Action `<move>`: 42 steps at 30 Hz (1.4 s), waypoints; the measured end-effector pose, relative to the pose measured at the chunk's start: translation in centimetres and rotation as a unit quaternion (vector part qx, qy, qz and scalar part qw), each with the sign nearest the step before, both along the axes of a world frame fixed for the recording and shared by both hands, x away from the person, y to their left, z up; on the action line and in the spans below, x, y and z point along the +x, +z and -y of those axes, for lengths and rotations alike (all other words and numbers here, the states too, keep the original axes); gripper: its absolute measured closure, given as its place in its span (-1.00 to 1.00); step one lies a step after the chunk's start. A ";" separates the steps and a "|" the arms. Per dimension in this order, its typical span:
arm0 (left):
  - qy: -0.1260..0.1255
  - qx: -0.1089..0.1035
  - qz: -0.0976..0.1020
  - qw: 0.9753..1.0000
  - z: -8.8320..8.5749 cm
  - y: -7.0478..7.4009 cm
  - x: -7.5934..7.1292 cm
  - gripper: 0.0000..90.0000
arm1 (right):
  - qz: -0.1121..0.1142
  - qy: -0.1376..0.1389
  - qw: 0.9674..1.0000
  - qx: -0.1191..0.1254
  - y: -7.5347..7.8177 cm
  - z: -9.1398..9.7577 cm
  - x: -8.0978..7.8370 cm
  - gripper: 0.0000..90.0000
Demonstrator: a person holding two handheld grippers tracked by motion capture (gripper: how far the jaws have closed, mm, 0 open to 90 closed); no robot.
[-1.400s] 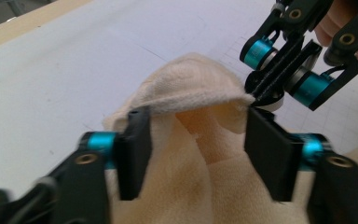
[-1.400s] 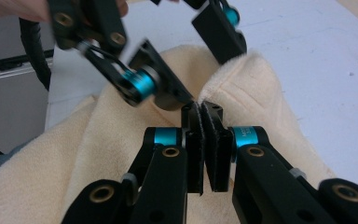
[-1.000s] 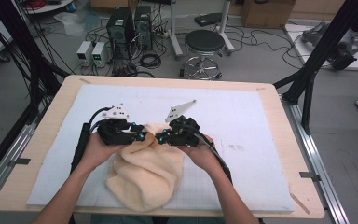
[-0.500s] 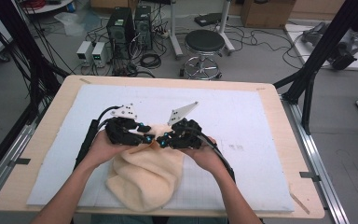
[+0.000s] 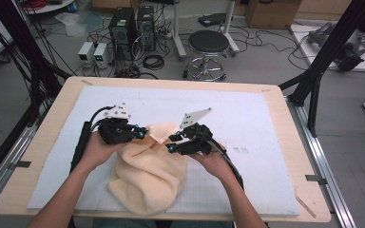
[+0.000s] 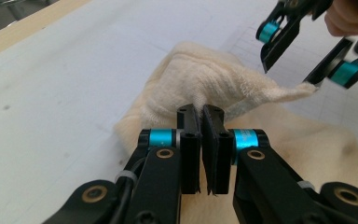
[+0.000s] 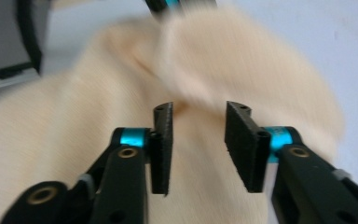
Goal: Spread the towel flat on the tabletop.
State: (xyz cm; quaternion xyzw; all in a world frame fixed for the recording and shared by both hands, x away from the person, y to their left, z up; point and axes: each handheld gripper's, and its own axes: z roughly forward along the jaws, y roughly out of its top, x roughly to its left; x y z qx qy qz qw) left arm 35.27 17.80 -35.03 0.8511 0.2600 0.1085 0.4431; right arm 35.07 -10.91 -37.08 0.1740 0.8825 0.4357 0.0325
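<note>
Two grippers meet over the cream towel (image 5: 147, 175): left gripper (image 6: 200, 126) pinches a fold between closed jaws; right gripper (image 7: 199, 140), just beside it, has just been opening, jaws apart, nothing clamped.

The left gripper (image 6: 200, 119) has its two black jaws nearly together, having just been closing, their tips at a raised fold of the cream towel (image 6: 205, 79) (whether cloth is pinched between them cannot be told). The towel lies crumpled on the white mat (image 6: 65, 79) over the tabletop (image 6: 23, 28). At upper right the right gripper (image 6: 300, 58) stands with jaws apart, one tip touching the towel's drawn-out corner.
</note>
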 end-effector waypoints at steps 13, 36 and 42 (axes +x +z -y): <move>0.131 -0.033 -0.015 0.991 -7.5 -1.2 -0.4 0.90 | -0.072 0.033 0.992 -0.095 -5.2 -0.9 -1.1 0.99; 0.158 -0.054 -0.059 0.984 -8.4 -4.5 0.7 0.90 | -0.077 0.005 0.997 -0.022 -5.2 -0.6 2.0 0.89; 0.119 -0.085 -0.062 0.987 -3.1 -3.3 2.2 0.90 | -0.044 -0.057 0.997 -0.010 -0.4 8.4 0.0 0.90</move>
